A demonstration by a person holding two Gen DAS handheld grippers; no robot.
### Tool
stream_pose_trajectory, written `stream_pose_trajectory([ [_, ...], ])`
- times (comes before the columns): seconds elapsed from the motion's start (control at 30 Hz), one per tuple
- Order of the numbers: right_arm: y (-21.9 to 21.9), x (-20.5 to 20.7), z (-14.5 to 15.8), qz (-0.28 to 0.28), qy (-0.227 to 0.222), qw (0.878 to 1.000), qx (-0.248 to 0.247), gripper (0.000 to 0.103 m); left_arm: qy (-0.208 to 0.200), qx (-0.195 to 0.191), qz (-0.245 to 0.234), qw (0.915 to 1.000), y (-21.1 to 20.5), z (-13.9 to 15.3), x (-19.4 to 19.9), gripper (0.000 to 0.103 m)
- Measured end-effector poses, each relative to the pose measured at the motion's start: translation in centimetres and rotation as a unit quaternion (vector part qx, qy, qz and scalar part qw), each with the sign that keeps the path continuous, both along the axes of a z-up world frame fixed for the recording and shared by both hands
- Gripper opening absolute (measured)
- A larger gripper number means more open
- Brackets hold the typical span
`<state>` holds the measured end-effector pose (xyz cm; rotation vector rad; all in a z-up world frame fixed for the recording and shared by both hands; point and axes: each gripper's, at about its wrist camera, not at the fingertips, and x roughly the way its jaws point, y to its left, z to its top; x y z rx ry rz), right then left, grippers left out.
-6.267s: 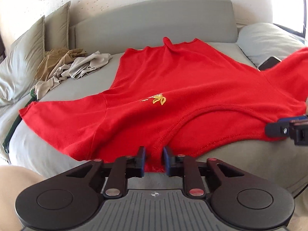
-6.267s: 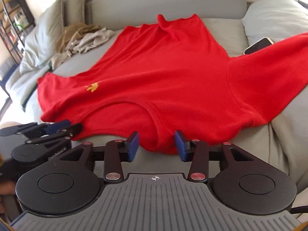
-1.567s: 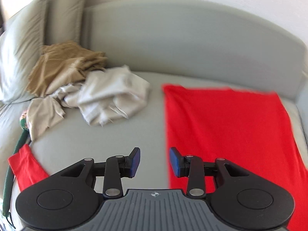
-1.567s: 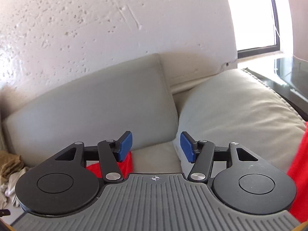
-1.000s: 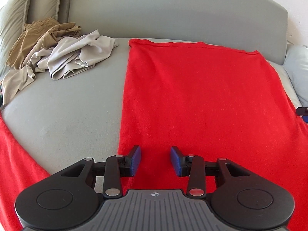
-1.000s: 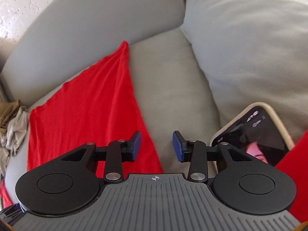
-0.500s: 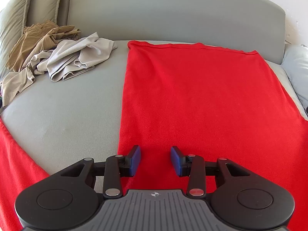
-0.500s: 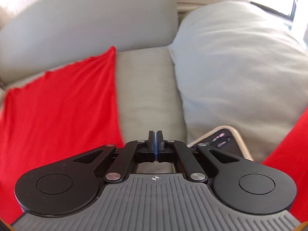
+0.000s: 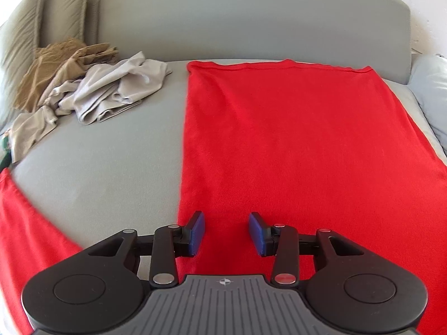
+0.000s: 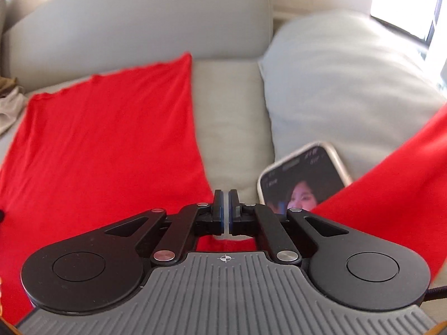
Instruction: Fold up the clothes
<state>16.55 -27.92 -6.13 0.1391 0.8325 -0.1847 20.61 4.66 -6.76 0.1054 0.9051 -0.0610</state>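
Note:
A red shirt (image 9: 293, 139) lies flat on the grey couch seat (image 9: 97, 181), hem toward the backrest. One sleeve (image 9: 25, 223) trails off at the left. My left gripper (image 9: 226, 223) hovers just above the shirt's near left edge, jaws apart and closing slightly, nothing pinched. In the right wrist view the shirt (image 10: 106, 145) fills the left and the other sleeve (image 10: 391, 201) rises at the right. My right gripper (image 10: 225, 195) stands over the shirt's right edge, jaws all but together and just opening. Only a thin pale slit shows between the pads, with no cloth in it.
A heap of tan and pale grey clothes (image 9: 111, 95) sits at the back left, by upright cushions (image 9: 42, 28). A phone (image 10: 301, 178) with a lit screen lies right of the shirt, against a grey pillow (image 10: 349, 83). The backrest (image 9: 251, 22) closes the far side.
The right gripper went from wide open to shut, then drew back, rolled and parted by a hair. The left gripper has hardly moved.

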Motion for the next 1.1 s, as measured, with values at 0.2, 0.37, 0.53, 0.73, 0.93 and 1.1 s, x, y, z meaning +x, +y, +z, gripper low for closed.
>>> stream_pose_trajectory([
  [0.2,4.6,-2.9,1.0,0.104,0.005,0.993,0.052,0.024,0.011,-0.021,-0.043,0.9988,-3.1,3.2,-5.8,0.042],
  [0.37,7.1,-5.2,-0.2,0.129,0.066,0.989,0.020,0.040,0.036,0.046,-0.059,0.9966,-4.8,1.6,-10.2,0.042],
  [0.53,5.1,-11.5,1.2,0.129,0.098,0.986,0.028,0.045,0.022,0.032,-0.055,0.9977,-3.5,2.1,-15.9,0.042],
  [0.73,2.6,-18.6,2.8,0.087,0.093,0.989,0.079,0.047,0.075,-0.034,-0.047,0.9955,-1.8,2.7,-20.0,0.042],
  [0.93,1.6,-21.4,6.3,0.068,-0.004,0.989,0.129,0.048,0.038,-0.060,-0.032,0.9970,-1.4,6.2,-21.3,0.042],
  [1.1,2.0,-21.4,8.3,0.061,-0.056,0.987,0.139,0.047,0.000,-0.063,-0.093,0.9937,-3.0,8.5,-22.7,0.058],
])
